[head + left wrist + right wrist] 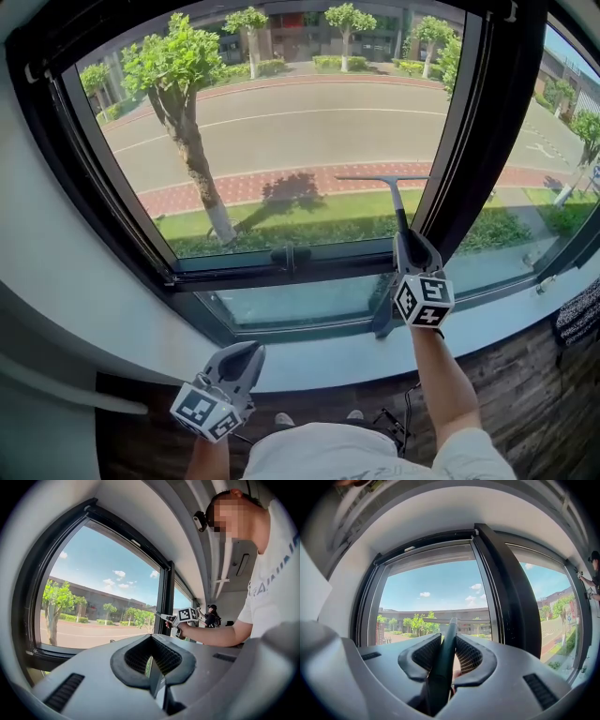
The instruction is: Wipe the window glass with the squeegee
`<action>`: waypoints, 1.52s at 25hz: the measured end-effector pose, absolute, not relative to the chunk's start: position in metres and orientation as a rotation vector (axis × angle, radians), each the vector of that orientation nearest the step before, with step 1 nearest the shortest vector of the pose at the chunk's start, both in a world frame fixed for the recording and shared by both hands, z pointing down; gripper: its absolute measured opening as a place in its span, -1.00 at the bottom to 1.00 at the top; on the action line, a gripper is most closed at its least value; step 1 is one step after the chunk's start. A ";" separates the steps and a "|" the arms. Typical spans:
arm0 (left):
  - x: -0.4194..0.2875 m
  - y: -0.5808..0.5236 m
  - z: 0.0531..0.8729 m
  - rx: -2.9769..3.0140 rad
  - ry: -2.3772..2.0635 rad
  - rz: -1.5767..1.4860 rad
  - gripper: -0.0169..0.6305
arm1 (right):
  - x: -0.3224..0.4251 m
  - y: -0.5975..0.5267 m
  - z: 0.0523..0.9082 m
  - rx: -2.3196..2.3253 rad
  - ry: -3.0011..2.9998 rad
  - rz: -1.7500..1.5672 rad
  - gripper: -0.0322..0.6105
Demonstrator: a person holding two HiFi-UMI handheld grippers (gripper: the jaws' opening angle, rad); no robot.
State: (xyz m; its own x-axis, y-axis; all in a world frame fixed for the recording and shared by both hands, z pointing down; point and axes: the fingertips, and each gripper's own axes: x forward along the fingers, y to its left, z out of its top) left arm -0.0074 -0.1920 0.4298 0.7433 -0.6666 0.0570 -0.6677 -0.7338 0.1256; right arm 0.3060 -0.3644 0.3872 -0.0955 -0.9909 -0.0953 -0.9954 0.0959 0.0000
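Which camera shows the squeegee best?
The head view: the whole squeegee shows, blade at the glass, handle clamped in the right gripper. The right gripper view shows mostly the handle between its jaws; the left gripper view only a tiny far-off part.

Fig. 1. I stand in a room above street level: a black-framed window [473, 141] over a white sill [319, 361] overlooks a road [309, 122] and trees [178, 66]; dark wood floor [525, 412].

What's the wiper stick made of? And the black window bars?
The dark T-shaped squeegee: probably matte plastic, its handle dull and smooth; blade too thin to tell. The black window frame: likely painted metal, with straight hard edges and a faint sheen.
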 end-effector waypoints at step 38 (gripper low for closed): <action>-0.011 -0.192 0.435 2.772 -1.108 0.027 -0.90 | 0.304 -0.369 0.561 -2.219 2.446 -0.199 -0.59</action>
